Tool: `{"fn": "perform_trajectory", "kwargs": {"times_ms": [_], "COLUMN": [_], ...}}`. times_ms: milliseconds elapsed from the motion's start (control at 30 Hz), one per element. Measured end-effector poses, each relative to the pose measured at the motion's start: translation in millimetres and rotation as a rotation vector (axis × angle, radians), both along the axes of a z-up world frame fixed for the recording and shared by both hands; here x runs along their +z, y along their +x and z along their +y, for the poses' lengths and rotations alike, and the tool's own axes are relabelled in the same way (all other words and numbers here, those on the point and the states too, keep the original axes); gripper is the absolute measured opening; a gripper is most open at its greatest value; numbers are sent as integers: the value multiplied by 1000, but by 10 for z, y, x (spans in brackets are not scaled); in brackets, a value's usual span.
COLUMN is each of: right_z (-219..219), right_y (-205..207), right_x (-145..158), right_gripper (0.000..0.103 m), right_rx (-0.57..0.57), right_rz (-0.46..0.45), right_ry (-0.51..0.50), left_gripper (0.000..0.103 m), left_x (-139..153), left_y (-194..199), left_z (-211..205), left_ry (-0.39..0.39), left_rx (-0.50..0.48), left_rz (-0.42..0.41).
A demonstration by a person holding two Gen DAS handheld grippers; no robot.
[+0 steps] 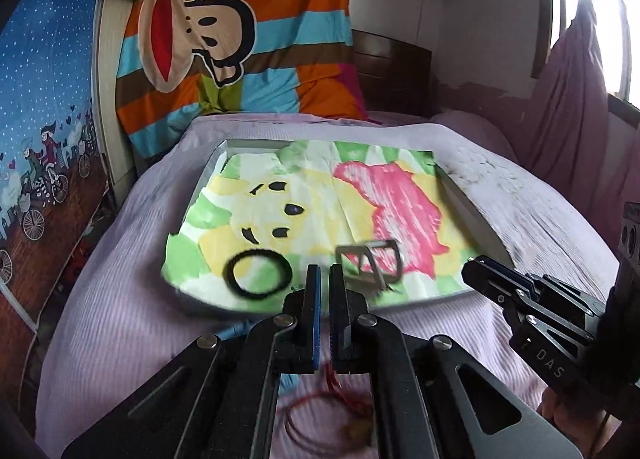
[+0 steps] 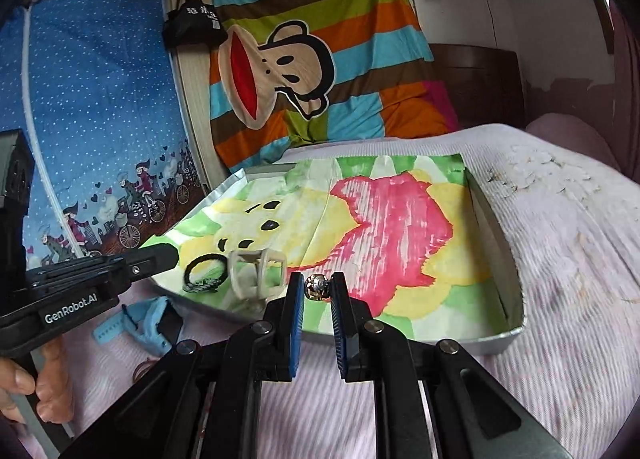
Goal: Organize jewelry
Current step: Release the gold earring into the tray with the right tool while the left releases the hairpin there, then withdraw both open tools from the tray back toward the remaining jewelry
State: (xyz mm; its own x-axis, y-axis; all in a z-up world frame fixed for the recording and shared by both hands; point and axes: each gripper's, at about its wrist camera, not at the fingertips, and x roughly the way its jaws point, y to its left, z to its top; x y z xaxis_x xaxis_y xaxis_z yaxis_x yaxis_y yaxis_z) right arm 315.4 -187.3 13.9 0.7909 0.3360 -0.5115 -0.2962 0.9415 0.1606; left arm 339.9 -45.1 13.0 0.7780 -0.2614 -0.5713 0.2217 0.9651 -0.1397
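A shallow silver tray (image 1: 474,215) (image 2: 494,237) lined with a colourful painted sheet lies on the bed. In its near left corner sit a black hair tie (image 1: 256,273) (image 2: 204,273) and a grey square-framed piece (image 1: 370,265) (image 2: 260,271). My right gripper (image 2: 317,279) (image 1: 474,265) is shut on a small shiny metal bead (image 2: 316,286), held over the tray's near edge. My left gripper (image 1: 324,271) (image 2: 170,253) is shut with nothing visible between its tips, just short of the tray's near left corner. A red cord (image 1: 320,411) lies on the bedspread under it.
A pale blue watch (image 2: 148,325) lies on the lilac bedspread (image 2: 560,299) in front of the tray. A striped cartoon pillow (image 1: 240,43) leans at the head of the bed. A blue patterned panel (image 2: 100,99) stands on the left. A hand (image 2: 24,387) holds the left gripper.
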Motion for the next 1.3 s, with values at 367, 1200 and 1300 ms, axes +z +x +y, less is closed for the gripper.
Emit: {"fn": "perform_trajectory", "kwargs": {"times_ms": [367,1200,1300], "right_z": [-54,-158,-168], "right_y": [208,-761,-866], "right_x": [-235,536,571], "right_gripper": [13,91,103], "right_rx": [28,-79,-81], "right_rz": [95,-163,-166], "right_ry": [25,-7,-15], "left_gripper": [2,52,67], "left_x": [-278,230,340], "left_y": [367,-430,-665], "left_z": [217,436,437], "left_ry": [-49,-106,-114], "left_rx": [26,84,87], "left_rz": [95,-30,-88]}}
